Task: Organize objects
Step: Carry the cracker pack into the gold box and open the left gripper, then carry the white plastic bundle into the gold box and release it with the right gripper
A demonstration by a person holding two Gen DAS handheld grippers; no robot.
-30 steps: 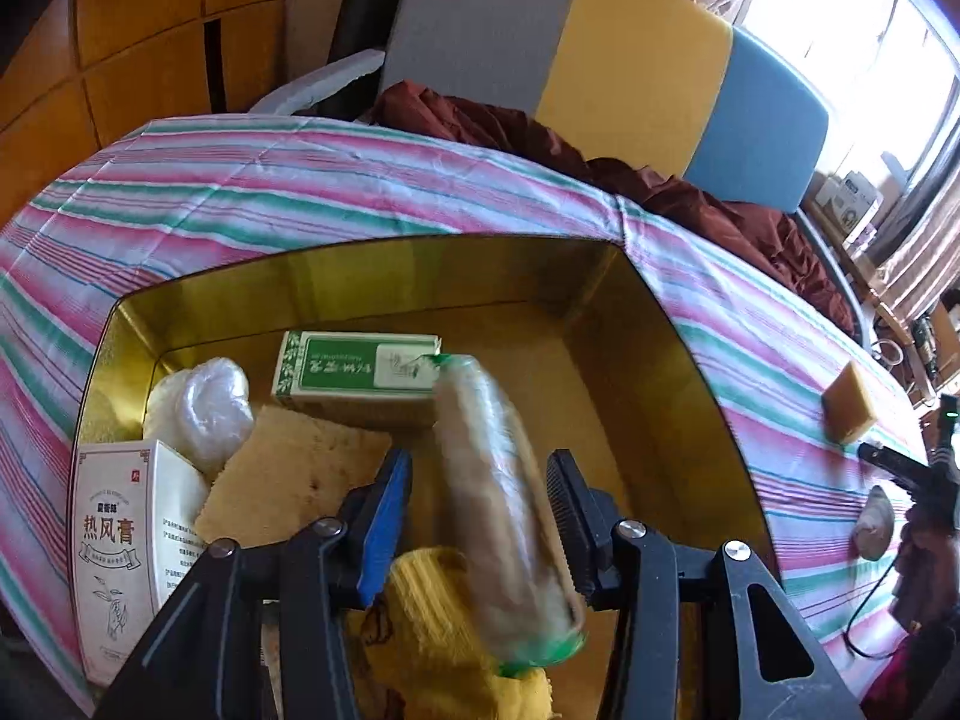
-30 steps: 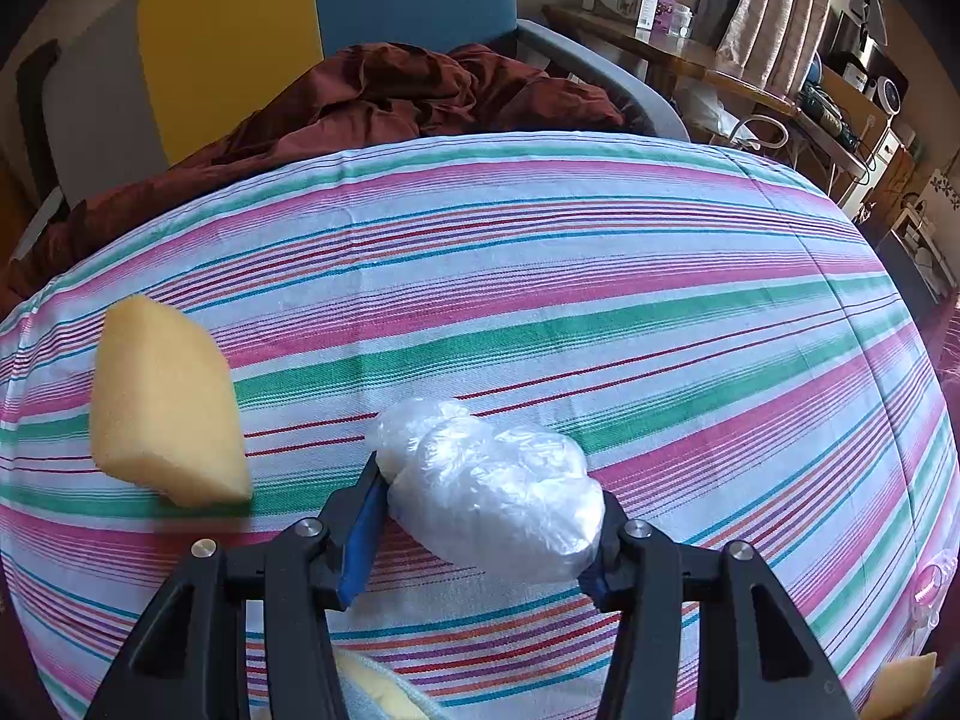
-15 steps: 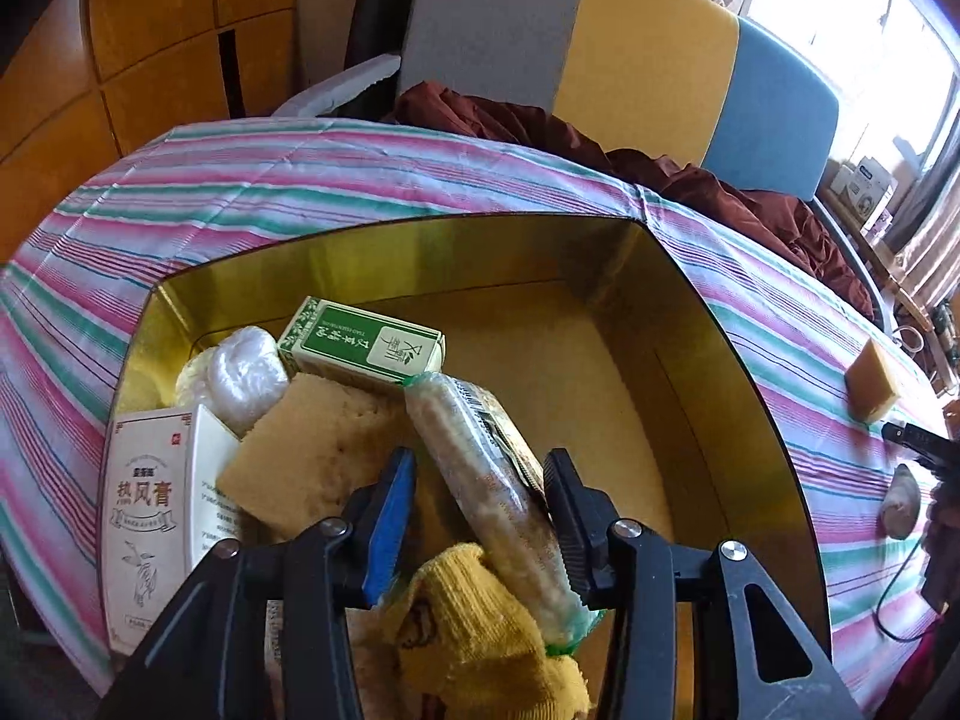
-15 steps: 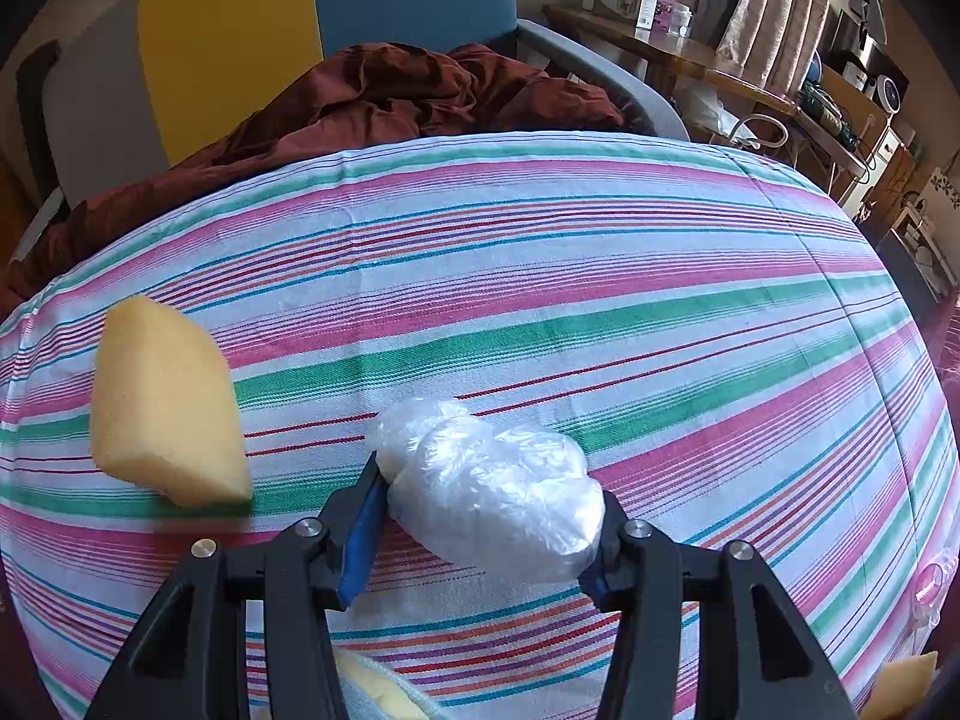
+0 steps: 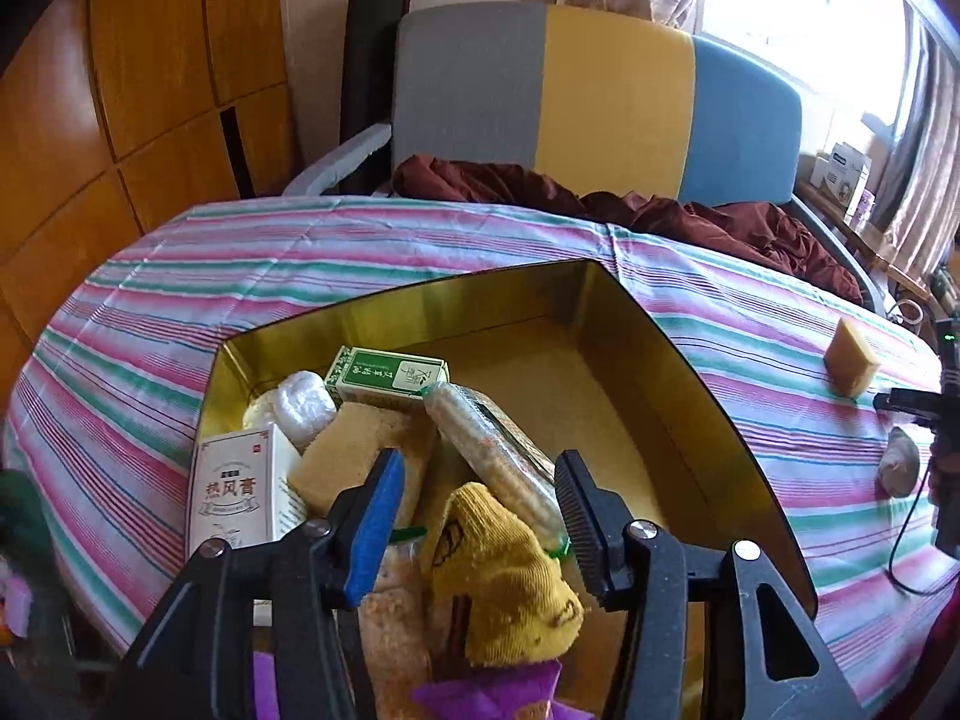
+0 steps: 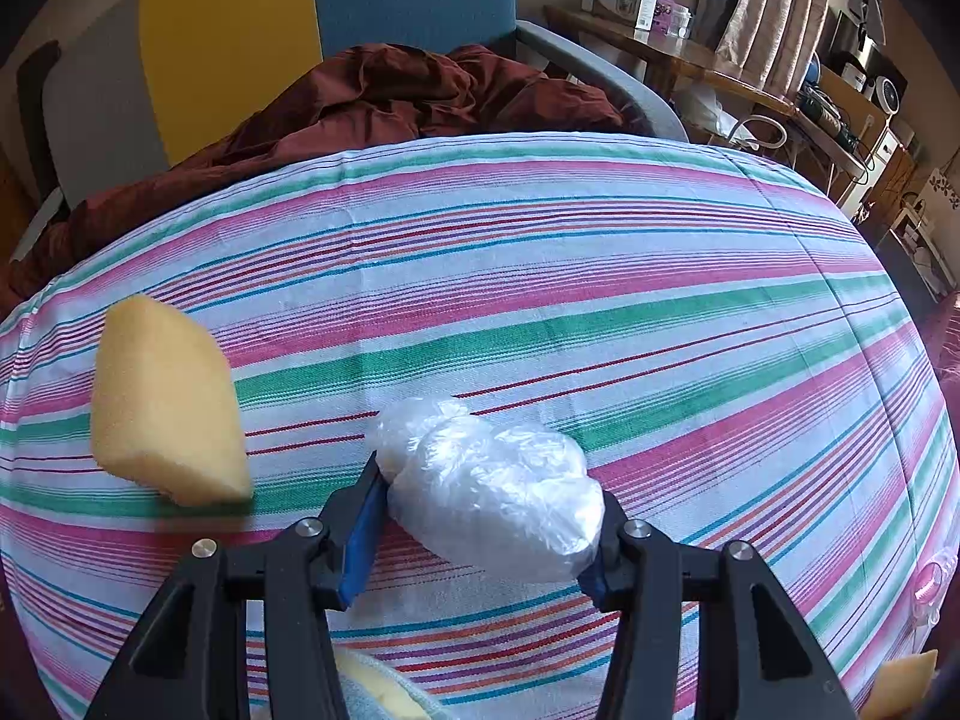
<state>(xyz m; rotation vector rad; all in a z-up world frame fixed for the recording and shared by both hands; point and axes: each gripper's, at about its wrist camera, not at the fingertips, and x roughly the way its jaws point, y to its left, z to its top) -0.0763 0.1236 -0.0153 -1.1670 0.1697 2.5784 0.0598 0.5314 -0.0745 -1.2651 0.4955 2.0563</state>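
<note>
Left gripper (image 5: pixel 477 501): jaws opening over the gold-lined rectangular tin box (image 5: pixel 678 360); the clear-wrapped cracker roll (image 5: pixel 492 456) is lying free between them, leaning on a tan sponge (image 5: pixel 354 450) and a mustard-yellow knitted sock (image 5: pixel 504 576). Right gripper (image 6: pixel 486 516): sitting clamped on a crumpled clear plastic bag (image 6: pixel 492 480) against the striped tablecloth (image 6: pixel 600 300). A yellow foam block (image 6: pixel 162 402) is lying just beside it.

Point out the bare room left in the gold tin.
The gold metal tin is bare along its right wall and far corner. Its left and near part is crowded: green carton, tan sponge, white box, wrapped snack stick, yellow sock.
</note>
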